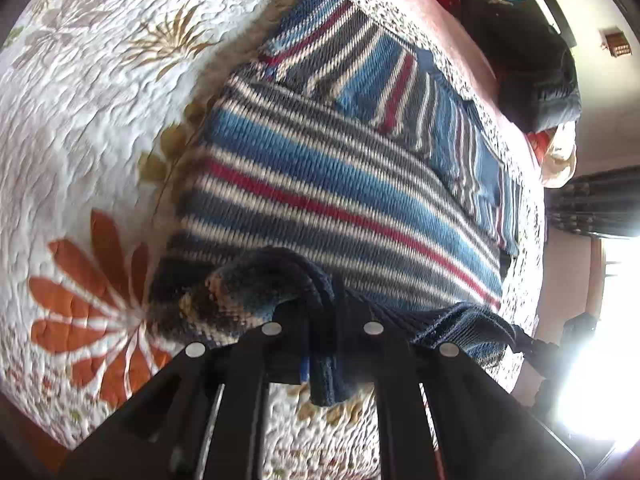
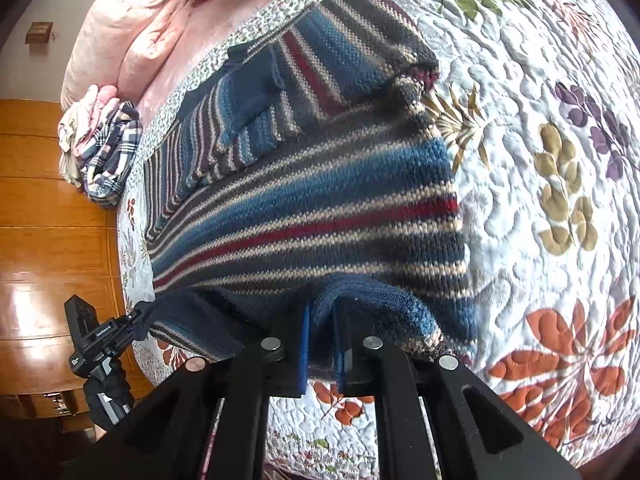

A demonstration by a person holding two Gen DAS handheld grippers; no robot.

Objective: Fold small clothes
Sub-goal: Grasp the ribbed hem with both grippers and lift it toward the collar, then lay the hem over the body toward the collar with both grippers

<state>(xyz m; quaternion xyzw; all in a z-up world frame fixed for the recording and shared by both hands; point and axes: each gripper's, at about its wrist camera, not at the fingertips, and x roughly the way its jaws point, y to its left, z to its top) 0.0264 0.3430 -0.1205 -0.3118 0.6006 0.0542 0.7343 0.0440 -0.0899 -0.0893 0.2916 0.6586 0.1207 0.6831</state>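
Sweater (image 1: 328, 184): knit, blue, grey, cream, red stripes; on floral quilt (image 1: 80, 128) | hem nearest, sleeves folded across far end; stripes crosswise | left gripper (image 1: 322, 344), right gripper (image 2: 322, 340): each clamps hem

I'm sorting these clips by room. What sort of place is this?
Most likely a bedroom: a floral quilted bedspread covers a bed, a pink pillow lies at its far end, and a wooden wardrobe stands alongside.

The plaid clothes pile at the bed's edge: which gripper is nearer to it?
Left. The left gripper grips the sweater hem on the side of the plaid clothes pile; the right gripper grips the hem farther away.
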